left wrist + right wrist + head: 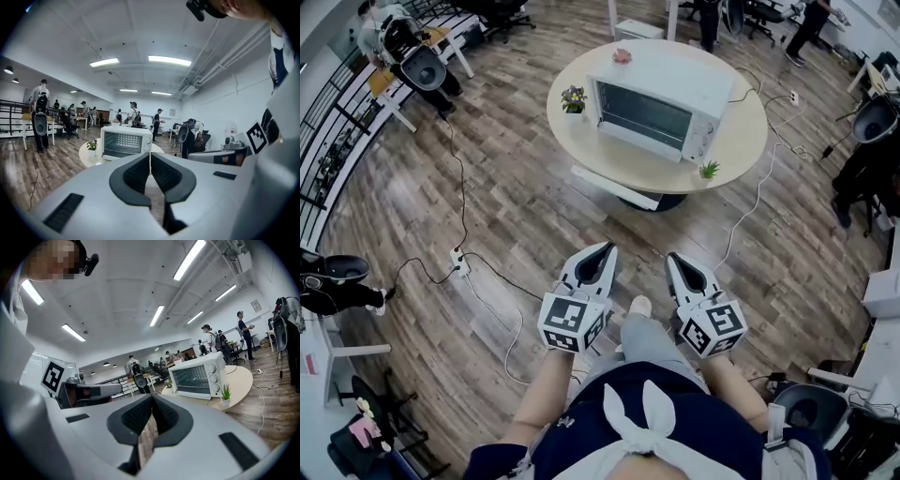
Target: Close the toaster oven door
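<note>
A white toaster oven [656,108] stands on a round pale table [741,141], some way ahead of me across the wood floor. Its glass door faces me and looks upright against the front. It also shows in the left gripper view, the toaster oven [125,143], and in the right gripper view, the toaster oven [196,376]. My left gripper [607,248] and right gripper [672,258] are held side by side over the floor, well short of the table. Both point toward the oven. The left gripper [150,157] is shut and empty, and so is the right gripper [152,401].
Two small potted plants [574,98] [709,170] and a pink item [622,56] share the table. Cables and a power strip [459,261] lie on the floor to the left. A cord [750,202] runs off the table's right side. Chairs, desks and people ring the room.
</note>
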Available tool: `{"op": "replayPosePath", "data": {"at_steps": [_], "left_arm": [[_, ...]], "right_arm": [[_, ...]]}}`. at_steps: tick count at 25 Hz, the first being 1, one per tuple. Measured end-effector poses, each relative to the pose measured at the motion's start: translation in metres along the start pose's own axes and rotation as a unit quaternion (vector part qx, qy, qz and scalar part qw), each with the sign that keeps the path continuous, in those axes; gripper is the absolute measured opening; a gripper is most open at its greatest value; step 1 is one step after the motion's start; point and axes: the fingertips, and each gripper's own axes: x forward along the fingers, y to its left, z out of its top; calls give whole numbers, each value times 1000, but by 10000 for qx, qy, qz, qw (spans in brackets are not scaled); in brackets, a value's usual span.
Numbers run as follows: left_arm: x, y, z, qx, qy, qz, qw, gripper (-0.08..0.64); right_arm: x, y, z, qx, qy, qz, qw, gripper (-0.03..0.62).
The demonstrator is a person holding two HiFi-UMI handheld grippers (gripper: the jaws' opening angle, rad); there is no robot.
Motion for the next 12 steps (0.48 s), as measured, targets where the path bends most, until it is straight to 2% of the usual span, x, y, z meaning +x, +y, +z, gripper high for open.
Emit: {"op": "replayPosePath", "data": {"at_steps": [3,7,9,12], "left_arm": [[11,16,11,-158,-87,-68,9998,26],[24,40,25,-203,-238,2,9995,46],[30,49,29,-279,-316,-69,9991,183],[37,60,35,-350,-412,-101,9985,247]], "right_arm": [[15,-6,6,0,-2,-59,10000,52],[34,-14,15,10,-29,-65,10000,161],[43,-18,19,-17,-60,-52,10000,190],[51,-26,23,-70,-66,-44,9999,213]]}}
